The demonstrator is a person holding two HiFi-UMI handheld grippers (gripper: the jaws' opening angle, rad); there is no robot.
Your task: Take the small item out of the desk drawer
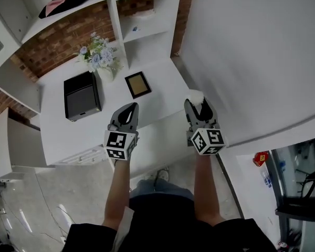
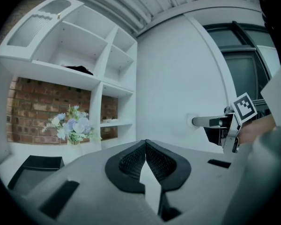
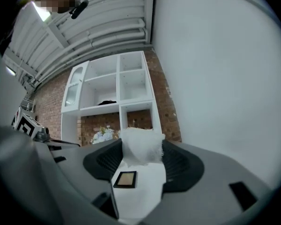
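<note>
Right gripper view: R hand-held gripper grasping small white fluffy item, pads on both sides of it. Head view: item held above right end of white desk, near the wall, w/ picture frame beyond to the left. L hand-held gripper clenched, nothing in it, over desk front edge. Black box and flowers sit further back on desk.

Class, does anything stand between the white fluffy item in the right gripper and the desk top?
Nothing visible does. The white fluffy item is clamped in the right gripper over the desk top; the picture frame lies to its left.
</note>
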